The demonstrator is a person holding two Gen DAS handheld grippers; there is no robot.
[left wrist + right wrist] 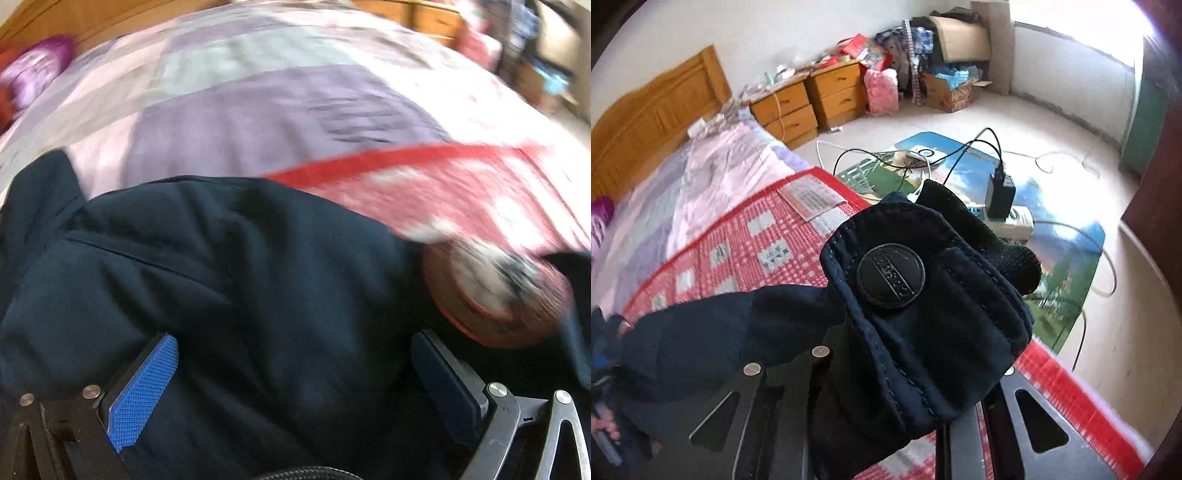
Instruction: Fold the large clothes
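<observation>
dark navy jacket [229, 280]: smooth woven cloth, creased, lying on a red checked mat [746, 243] over a lilac patchwork bed cover [229, 110]. cuff [923, 317]: stitched tab with a round embossed snap button [891, 275], ribbed knit end. left gripper [295, 384]: blue ridged pads spread wide above the cloth. right gripper [886, 413]: clamped on the cuff.

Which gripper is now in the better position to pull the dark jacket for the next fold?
Right, probably. The right gripper is already shut on the dark jacket's cuff. The left gripper is open above the jacket body, holding nothing.
</observation>
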